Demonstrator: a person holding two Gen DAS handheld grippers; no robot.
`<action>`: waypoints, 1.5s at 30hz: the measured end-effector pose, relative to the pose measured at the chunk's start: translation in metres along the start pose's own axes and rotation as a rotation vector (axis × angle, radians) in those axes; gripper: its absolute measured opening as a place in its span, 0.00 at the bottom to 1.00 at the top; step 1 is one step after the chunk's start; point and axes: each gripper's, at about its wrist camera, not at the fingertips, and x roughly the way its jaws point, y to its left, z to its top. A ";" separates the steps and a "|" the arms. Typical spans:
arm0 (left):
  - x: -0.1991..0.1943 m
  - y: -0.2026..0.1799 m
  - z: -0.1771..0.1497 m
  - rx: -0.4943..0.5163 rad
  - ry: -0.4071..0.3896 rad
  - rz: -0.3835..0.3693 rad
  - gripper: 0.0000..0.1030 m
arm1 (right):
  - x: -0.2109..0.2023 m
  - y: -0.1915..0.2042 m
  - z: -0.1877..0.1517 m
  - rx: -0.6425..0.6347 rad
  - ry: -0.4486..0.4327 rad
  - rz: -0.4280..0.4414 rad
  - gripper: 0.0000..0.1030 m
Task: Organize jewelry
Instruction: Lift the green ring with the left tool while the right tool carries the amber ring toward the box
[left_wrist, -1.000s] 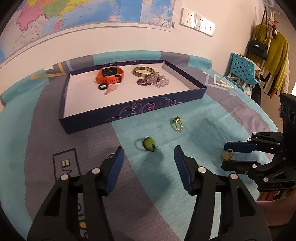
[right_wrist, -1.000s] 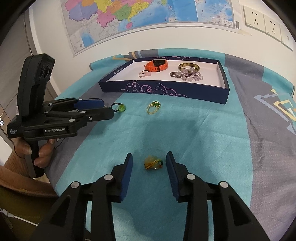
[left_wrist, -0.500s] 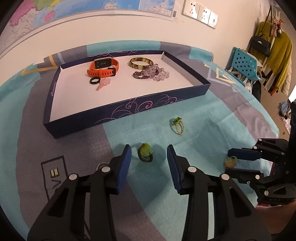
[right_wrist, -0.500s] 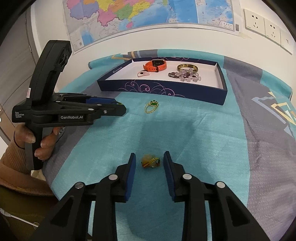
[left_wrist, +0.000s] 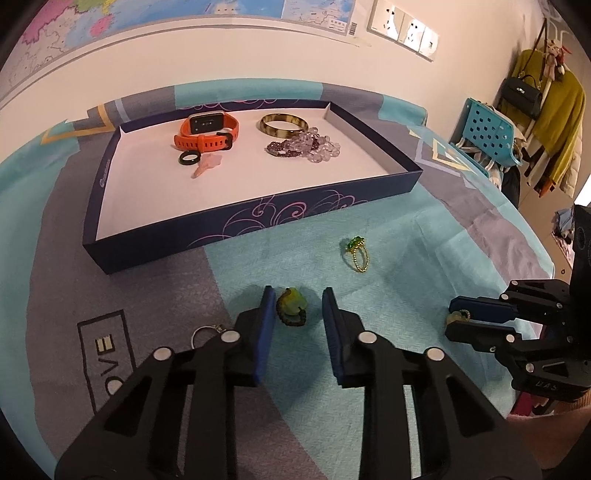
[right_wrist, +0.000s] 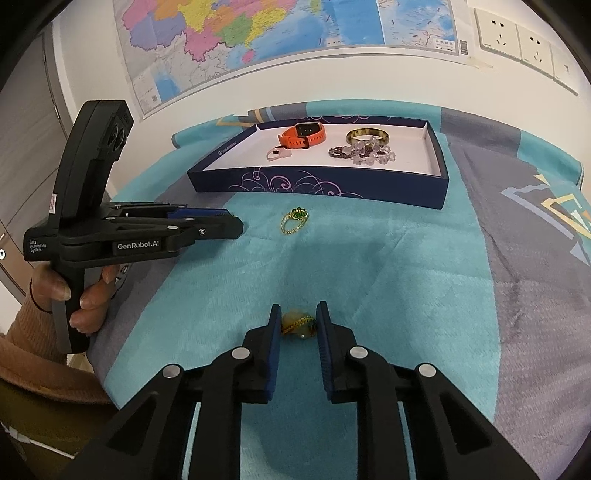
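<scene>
A green-yellow pendant on a dark cord (left_wrist: 291, 306) lies on the teal cloth between the fingers of my left gripper (left_wrist: 294, 301), which is part closed around it with small gaps. A pale amber pendant with a gold chain (right_wrist: 297, 323) lies between the fingers of my right gripper (right_wrist: 297, 320), which almost touch it. A gold ring with a green stone (left_wrist: 357, 252) lies on the cloth between both grippers and the box; it also shows in the right wrist view (right_wrist: 294, 220). The navy jewelry box (left_wrist: 258, 218) holds an orange watch (left_wrist: 207, 134), a bangle (left_wrist: 283, 124) and beaded bracelets (left_wrist: 306, 147).
A black ring (left_wrist: 189, 158) and a pink piece (left_wrist: 207, 167) lie in the box. A small silver ring (left_wrist: 203, 332) lies on the cloth left of my left gripper. The table's edge runs at the right, with a blue chair (left_wrist: 487, 133) beyond.
Both grippers have moved forward and narrowed around their pendants. The left one has gone from wide open to a narrow gap around the green pendant.
</scene>
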 end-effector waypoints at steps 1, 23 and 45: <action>0.000 0.001 0.000 -0.006 0.000 0.002 0.19 | 0.001 0.000 0.001 0.001 -0.001 0.001 0.17; -0.002 0.001 -0.002 -0.016 -0.010 0.014 0.15 | 0.007 0.001 0.013 0.026 -0.016 0.038 0.17; -0.030 0.005 -0.008 -0.004 -0.092 -0.021 0.15 | 0.007 -0.007 0.029 0.040 -0.039 0.049 0.17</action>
